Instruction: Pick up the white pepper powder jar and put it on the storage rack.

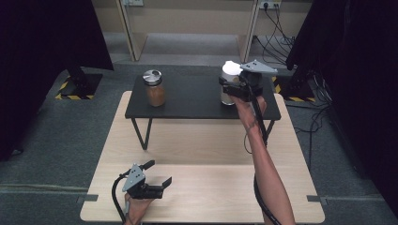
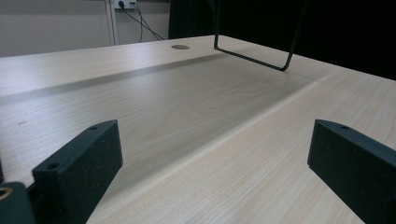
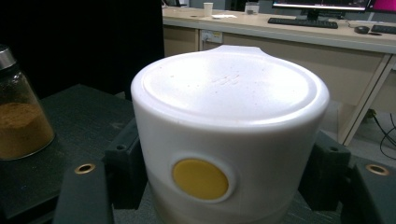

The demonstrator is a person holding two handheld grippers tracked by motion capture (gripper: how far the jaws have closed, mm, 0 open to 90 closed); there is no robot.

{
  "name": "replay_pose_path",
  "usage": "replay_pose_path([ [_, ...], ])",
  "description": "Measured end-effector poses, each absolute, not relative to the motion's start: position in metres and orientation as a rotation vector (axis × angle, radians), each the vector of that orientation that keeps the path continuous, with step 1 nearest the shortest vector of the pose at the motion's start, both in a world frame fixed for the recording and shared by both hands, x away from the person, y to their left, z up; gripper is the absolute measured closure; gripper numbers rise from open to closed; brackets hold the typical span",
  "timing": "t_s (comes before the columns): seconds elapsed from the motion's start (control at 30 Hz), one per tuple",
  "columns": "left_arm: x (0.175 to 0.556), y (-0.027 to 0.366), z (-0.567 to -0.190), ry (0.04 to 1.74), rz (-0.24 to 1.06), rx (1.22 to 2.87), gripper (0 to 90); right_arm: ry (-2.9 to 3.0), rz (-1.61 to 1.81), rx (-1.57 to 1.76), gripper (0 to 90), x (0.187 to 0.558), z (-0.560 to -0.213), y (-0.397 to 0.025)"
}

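Right tongs (image 1: 233, 86): closed on the sides of the white-lidded jar (image 1: 228, 83); in the right gripper view the black jaws press against the container from both sides, just under its lid; the right hand (image 1: 248, 104) reaches far forward over the surface.
White-lidded jar: stands at the right part of the black raised shelf (image 1: 197, 101); the white lid (image 3: 229, 88) has a small tab at its far edge and a round yellow button (image 3: 200, 178) on the front; faint embossed marks are on the top of the lid, too weak to read.
Brown-powder jar (image 1: 154, 87): glass, with a silver metal cap, about half full of brown powder; it stands at the left part of the same shelf, well apart from the white-lidded jar; no label can be seen on it.
Left tongs (image 1: 156, 174): wide open and holding nothing; they hover low over the light wood surface (image 1: 202, 197) near its front left corner; the left hand (image 1: 136, 206) holds them from below.
Shelf: black top on thin wire legs (image 2: 252, 51), resting on the far half of the wood surface.
Writing: no brand or text is readable in any view.
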State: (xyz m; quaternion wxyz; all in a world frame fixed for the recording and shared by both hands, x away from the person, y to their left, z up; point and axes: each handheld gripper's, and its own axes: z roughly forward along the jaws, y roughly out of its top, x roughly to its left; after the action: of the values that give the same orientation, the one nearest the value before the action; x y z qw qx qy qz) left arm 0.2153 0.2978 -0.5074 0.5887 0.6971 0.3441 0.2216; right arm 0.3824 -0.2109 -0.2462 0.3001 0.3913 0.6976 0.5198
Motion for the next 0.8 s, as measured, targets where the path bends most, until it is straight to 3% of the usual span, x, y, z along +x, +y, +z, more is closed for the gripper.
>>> replay_pose_path([
  [0.4,0.215,0.298,-0.507,0.804,0.517,1.622,2.3,1.834,1.383,1.045,30.2,0.381,-0.253,-0.212],
  [0.6,0.215,0.298,-0.507,0.803,0.520,1.626,2.3,1.795,1.392,1.070,6.4,0.376,-0.254,-0.211],
  [0.7,0.214,0.297,-0.507,0.803,0.524,1.625,2.3,1.770,1.419,1.065,0.3,0.371,-0.257,-0.215],
  [0.8,0.214,0.297,-0.507,0.803,0.525,1.627,2.3,1.768,1.471,1.064,0.2,0.369,-0.261,-0.222],
])
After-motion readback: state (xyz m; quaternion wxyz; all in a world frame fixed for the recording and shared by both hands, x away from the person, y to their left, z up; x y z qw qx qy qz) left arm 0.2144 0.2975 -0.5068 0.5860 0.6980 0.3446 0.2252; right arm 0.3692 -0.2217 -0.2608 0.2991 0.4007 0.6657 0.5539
